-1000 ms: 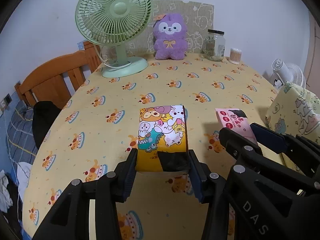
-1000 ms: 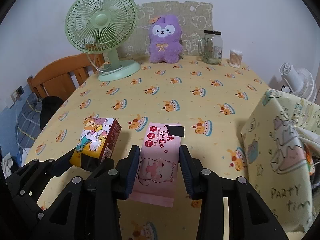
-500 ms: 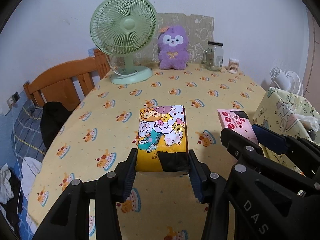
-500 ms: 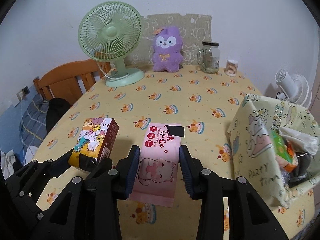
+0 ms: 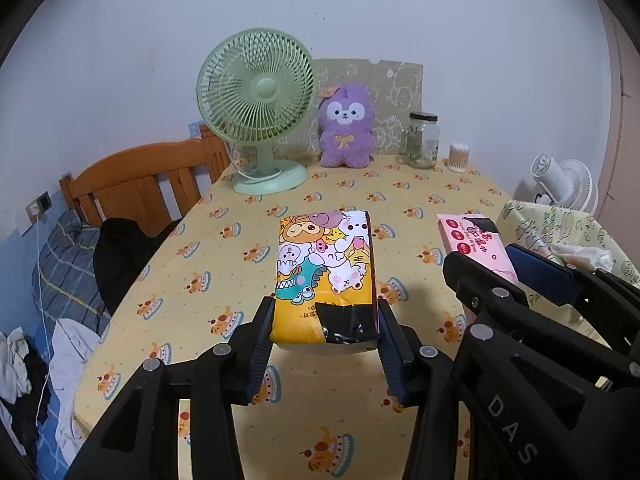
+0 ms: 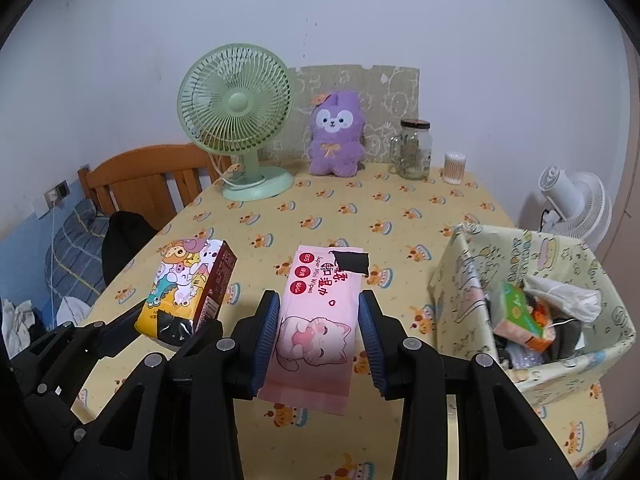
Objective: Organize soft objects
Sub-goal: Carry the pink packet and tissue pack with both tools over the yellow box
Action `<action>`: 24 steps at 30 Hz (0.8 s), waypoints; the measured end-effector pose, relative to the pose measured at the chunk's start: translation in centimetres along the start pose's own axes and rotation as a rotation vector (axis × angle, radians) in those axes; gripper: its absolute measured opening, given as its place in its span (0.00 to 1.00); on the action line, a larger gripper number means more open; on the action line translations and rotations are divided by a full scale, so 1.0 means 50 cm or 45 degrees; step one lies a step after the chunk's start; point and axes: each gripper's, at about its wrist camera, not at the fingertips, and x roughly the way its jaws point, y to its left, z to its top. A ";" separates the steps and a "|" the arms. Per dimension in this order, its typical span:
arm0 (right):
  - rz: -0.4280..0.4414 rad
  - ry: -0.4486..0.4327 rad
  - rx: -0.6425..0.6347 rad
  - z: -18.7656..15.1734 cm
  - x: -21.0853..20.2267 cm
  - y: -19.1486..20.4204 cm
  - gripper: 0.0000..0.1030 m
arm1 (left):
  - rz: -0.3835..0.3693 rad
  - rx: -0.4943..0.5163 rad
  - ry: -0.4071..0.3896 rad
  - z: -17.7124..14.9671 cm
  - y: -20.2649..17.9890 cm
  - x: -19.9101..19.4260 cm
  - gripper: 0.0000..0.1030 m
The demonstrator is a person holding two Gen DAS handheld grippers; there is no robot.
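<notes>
Left gripper (image 5: 325, 322) and right gripper (image 6: 319, 330): black angular linkage arms are carrying round silver screw heads at the joints; ribbed dark blue pads (image 6: 266, 340) are lining the fingers; white letters "DAS" are showing on the right gripper's body.

A matt printed cotton tablecloth (image 6: 360, 208) covers the table. The cartoon tissue pack (image 5: 326, 276) and the pink wipes pack (image 6: 316, 320) are wrapped in smooth, glossy plastic film. The left gripper (image 5: 326, 344) and right gripper (image 6: 318, 340) are matt black plastic with ribbed blue pads and small metal rivets. The fabric bin (image 6: 472, 280) is soft printed cloth. The green fan (image 6: 236, 108) is smooth plastic, the purple toy (image 6: 336, 140) fuzzy plush, the jar (image 6: 414, 150) clear glass, the chair (image 6: 148, 176) varnished wood.
</notes>
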 end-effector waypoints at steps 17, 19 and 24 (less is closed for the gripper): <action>0.001 -0.072 0.020 0.026 -0.073 -0.044 0.42 | -0.029 0.018 -0.098 0.036 -0.046 -0.061 0.48; -0.005 -0.080 0.026 0.031 -0.076 -0.053 0.42 | -0.038 0.023 -0.104 0.042 -0.056 -0.063 0.48; -0.018 -0.092 0.035 0.040 -0.088 -0.077 0.42 | -0.072 0.041 -0.124 0.054 -0.082 -0.068 0.48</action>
